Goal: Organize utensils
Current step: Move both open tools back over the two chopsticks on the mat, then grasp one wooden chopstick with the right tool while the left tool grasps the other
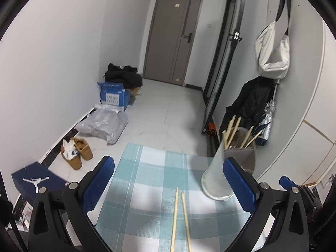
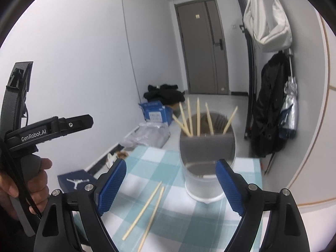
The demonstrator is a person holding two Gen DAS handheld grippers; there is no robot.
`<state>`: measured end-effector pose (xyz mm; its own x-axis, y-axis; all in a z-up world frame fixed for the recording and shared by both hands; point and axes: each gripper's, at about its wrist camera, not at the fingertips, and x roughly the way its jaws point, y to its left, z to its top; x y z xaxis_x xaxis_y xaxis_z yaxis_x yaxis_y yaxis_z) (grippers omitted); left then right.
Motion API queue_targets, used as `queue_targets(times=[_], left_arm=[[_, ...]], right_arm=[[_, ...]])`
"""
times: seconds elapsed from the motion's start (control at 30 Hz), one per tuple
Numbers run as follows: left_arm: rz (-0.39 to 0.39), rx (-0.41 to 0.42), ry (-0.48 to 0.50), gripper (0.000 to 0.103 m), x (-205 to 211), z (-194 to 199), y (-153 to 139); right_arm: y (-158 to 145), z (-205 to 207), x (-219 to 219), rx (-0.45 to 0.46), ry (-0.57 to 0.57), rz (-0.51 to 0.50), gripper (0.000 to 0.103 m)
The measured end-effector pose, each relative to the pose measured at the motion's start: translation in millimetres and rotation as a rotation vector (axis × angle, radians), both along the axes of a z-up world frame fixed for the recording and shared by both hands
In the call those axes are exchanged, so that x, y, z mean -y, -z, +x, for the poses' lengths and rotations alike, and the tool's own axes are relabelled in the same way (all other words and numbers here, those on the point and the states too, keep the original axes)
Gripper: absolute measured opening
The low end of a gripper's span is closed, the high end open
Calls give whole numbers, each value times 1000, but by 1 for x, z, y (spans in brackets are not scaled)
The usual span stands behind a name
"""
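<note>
Two loose chopsticks [image 2: 147, 210] lie flat on the checked tablecloth [image 2: 147, 163], side by side and nearly parallel, their far tips close together. In the right wrist view they sit at about 7 o'clock from the translucent holder [image 2: 206, 159]; in the left wrist view the same pair [image 1: 180, 218] runs up from the lower edge, with the holder [image 1: 229, 163] at about 2 o'clock from their tips.

The holder stands upright on the cloth and has a grey insert inside. Six chopsticks [image 2: 198, 117] stand in it, leaning at different angles (the count is taken from the right wrist view; the left wrist view shows fewer clearly). One dark fork [image 2: 220, 121] stands among them, toward the rear.

The left gripper [image 1: 169, 180] has its two blue pads wide apart; nothing is between them except the cloth and the loose pair beneath. The right gripper [image 2: 171, 185] also has its pads well apart, with the holder's base seen between them, not touched by either pad.

A hand [image 2: 27, 180] at 9 o'clock in the right wrist view holds the left gripper's handle.

On the floor beyond: one blue carton [image 1: 113, 96], one pair of tan shoes [image 1: 76, 152], one dark shoebox [image 1: 37, 180].
</note>
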<state>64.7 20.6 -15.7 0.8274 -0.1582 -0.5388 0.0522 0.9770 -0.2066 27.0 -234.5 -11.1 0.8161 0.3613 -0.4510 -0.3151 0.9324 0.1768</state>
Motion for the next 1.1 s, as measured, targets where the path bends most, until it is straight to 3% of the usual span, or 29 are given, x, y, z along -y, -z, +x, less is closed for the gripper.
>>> queue_targets(times=[0.37,0.53,0.8,0.87,1.1], left_arm=[[40,-88,-51,102,-15,14,49],[-15,-180,-27,102,-21,24,61],[-24,-262,-26,102,-34,29,73],[-20,-268,-36,102,-36,29,74],[15,-278,-34,102,-37,27,74]], right_arm=[[57,25,-14,-177,-15,-44,87],[88,40,-34,-285,-22,-84,87],[127,66,-63,-433,-75,-127,67],[136,73,-70,-466,-77,-149,56],[148,76,-96,-457,-102,-256,30]])
